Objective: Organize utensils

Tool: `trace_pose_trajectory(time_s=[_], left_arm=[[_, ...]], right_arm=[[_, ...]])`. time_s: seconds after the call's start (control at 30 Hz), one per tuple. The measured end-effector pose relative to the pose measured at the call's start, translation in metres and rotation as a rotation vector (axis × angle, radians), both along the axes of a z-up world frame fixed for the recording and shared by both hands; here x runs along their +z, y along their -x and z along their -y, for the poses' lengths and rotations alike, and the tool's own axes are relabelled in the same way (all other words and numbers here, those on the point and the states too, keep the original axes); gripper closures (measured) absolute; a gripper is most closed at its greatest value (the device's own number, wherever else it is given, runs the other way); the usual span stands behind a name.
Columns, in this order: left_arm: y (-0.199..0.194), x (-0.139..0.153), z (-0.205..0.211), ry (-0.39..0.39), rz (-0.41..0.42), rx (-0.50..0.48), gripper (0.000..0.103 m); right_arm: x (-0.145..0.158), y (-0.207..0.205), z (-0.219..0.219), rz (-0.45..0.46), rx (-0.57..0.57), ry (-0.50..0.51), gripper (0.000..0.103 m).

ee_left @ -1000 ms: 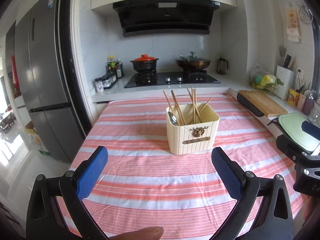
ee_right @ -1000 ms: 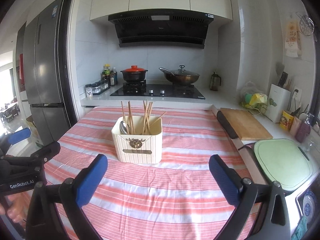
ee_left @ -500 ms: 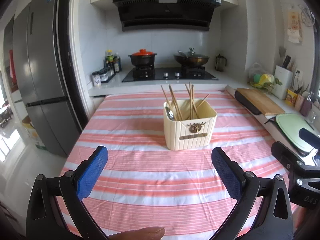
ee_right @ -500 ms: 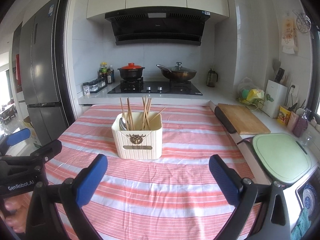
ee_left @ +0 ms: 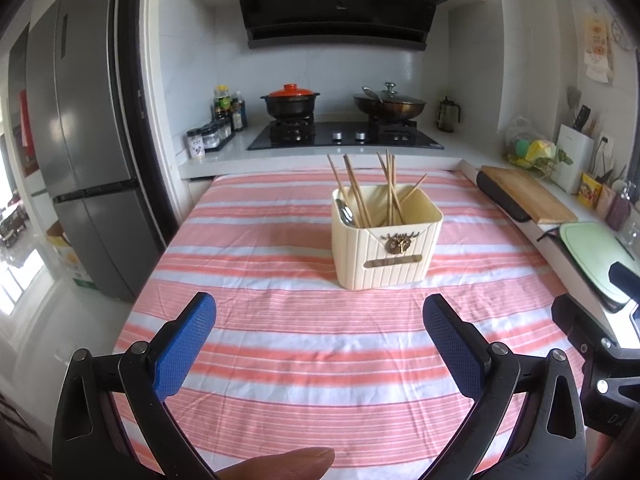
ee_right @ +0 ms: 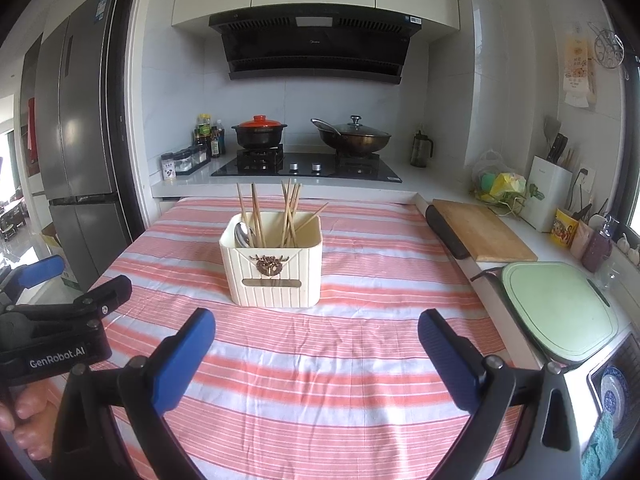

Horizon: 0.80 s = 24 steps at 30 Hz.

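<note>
1. The cream ribbed plastic utensil box [ee_left: 386, 240] with a bronze emblem stands mid-desk, towards the far side, well apart from both tools.
2. Inside it, thin wooden chopsticks [ee_left: 390, 188] lean in loose bunches; a shiny metal spoon [ee_left: 346, 212] sits at its left end.
3. The left hand-held gripper [ee_left: 320, 344] and the right hand-held gripper [ee_right: 316, 354] are both spread wide and empty, near the desk's front edge.
4. Judged: the utensils look sorted. If any chopstick needs straightening, pinch it high on the shaft and steady the light box.
5. The striped pink-and-white cloth [ee_left: 300, 320] on the desk is soft and wrinkled, so the box may slide.
</note>
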State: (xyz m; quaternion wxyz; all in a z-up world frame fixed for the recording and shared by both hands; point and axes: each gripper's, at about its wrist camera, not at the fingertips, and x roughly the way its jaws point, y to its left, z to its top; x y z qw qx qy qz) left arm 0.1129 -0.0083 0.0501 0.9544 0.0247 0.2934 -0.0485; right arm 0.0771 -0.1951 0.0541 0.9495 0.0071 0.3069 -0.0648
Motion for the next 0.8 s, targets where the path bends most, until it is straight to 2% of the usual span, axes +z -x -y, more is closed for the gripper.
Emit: trace_pose_trajectory(time_s=[0.8], left_arm=[[-0.0004,-0.0008,0.0006,-0.014,0.007,0.001,0.0]], right_arm=[[0.0026,0.0027,-0.0038,-0.007,0.017,0.01,0.0]])
